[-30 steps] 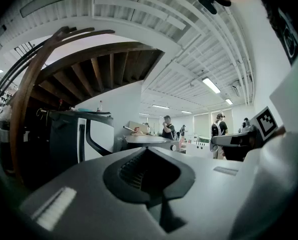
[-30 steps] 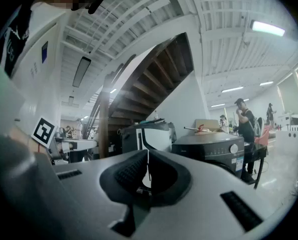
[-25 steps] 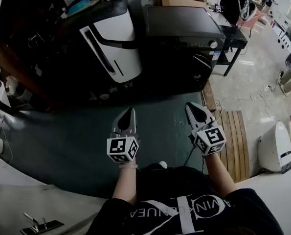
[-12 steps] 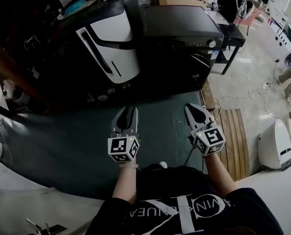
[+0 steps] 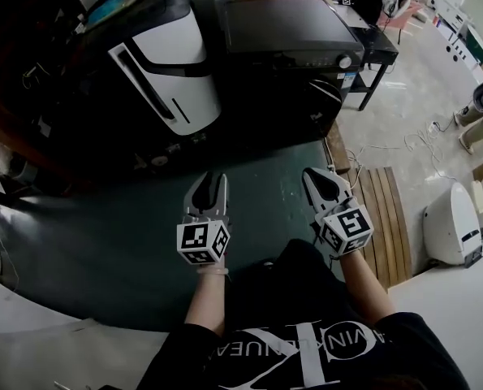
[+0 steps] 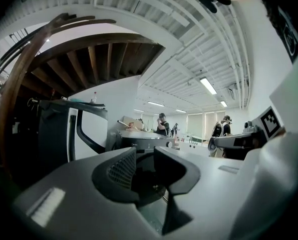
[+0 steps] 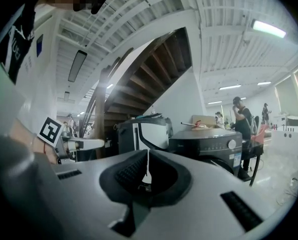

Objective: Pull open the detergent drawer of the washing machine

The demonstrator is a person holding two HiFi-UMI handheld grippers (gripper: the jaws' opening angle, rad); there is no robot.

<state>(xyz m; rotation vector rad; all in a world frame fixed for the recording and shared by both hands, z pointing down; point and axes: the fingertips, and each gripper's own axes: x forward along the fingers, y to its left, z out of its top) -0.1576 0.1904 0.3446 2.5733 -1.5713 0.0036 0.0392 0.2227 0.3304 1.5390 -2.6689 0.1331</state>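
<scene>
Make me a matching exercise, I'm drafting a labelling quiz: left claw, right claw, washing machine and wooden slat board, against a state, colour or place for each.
1. left claw
2. right claw
3. washing machine
4. wooden slat board

a. lies on the floor at the right
b. open, empty
c. dark, ahead of both claws
d. shut

Pairs: 1-b, 2-d, 3-c, 4-a.

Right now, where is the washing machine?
In the head view the washing machine stands top centre, between the white and black appliance at the picture's left and a dark table at its right.
</scene>
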